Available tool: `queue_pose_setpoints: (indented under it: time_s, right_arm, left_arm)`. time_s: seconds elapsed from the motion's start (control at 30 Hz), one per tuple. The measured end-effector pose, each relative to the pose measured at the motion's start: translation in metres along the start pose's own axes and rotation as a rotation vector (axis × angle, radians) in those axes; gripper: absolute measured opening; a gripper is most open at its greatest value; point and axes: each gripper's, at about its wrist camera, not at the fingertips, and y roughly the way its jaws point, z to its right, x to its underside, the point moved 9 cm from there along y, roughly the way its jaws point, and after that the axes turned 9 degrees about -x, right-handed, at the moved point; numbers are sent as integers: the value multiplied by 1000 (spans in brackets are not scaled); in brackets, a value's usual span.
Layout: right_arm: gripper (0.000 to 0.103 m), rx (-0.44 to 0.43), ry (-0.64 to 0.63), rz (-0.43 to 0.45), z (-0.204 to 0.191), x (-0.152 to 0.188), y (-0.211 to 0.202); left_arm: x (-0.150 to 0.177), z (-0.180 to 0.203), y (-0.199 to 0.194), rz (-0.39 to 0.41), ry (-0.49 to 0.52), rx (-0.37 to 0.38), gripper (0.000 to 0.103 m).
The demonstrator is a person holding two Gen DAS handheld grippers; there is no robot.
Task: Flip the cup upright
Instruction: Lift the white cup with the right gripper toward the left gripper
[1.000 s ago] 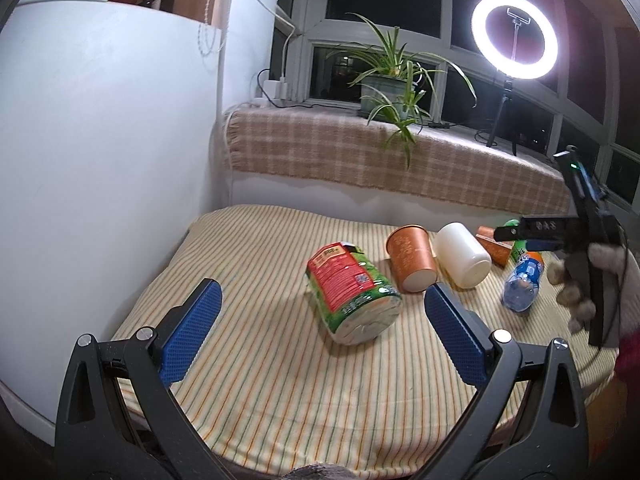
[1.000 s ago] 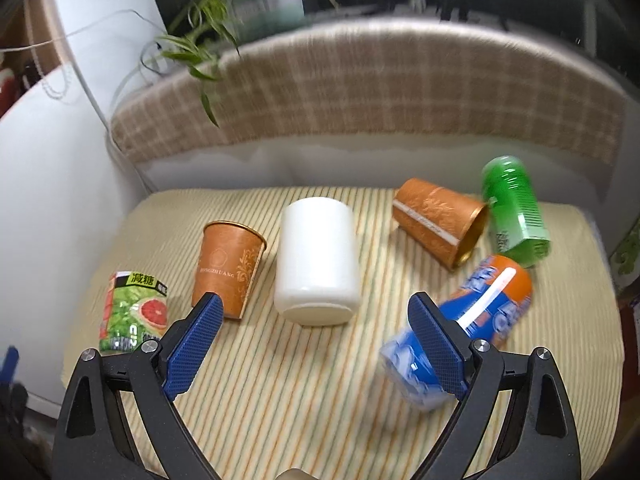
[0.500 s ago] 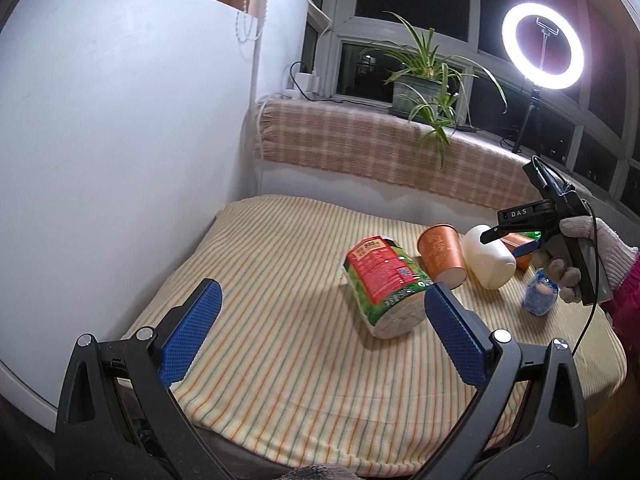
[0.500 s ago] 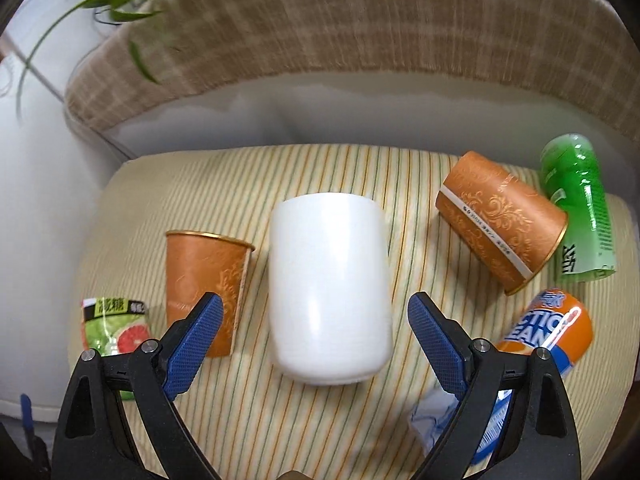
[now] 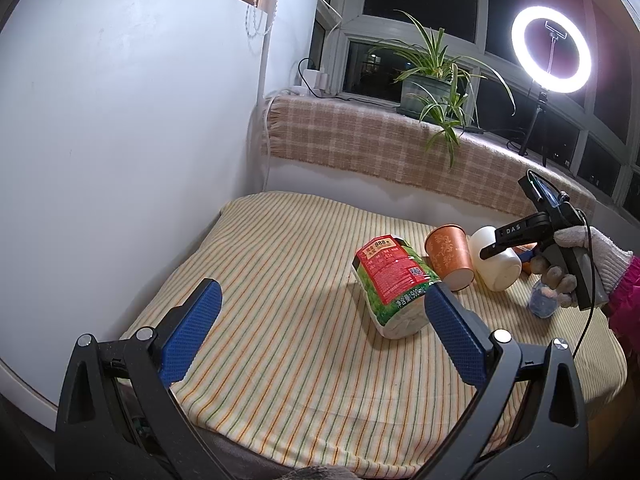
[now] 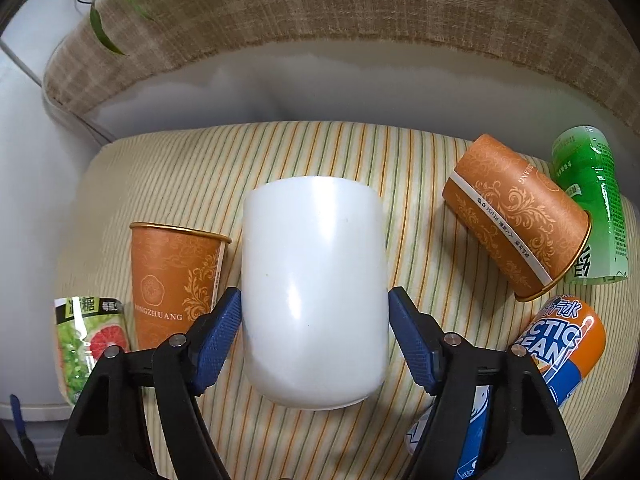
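White cup (image 6: 314,292) lies on its side on the striped tabletop (image 6: 420,184) between the right gripper's (image 6: 314,336) blue fingers (image 6: 218,336), which touch its sides, an orange paper cup (image 6: 172,280) just left, while the left gripper (image 5: 316,332) hangs wide open, empty.

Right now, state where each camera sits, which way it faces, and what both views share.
Left wrist: on the left gripper, held back above the striped cloth, facing the window; the gloved right hand with its gripper shows at right.
Right wrist: on the right gripper, looking down on the white cup, which lies on its side between its fingers.
Shared: white cup, orange paper cup.
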Motion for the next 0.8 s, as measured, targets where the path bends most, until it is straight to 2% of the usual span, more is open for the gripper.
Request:
queue_pose_setpoints:
  time_s: [0.27,0.57,0.8]
  right_arm:
    - [73,-10,-15,27,-3,8,-7]
    - [73,-46,-53,100,-15,27,-56]
    - [73,-198,-12,172,-23,66,-95]
  left_arm:
    - [-1,0,-2,6,-1,-2,103]
    - [-3,5,-4,9,8,11,103]
    - [-3,16,-4,6,16,34,103]
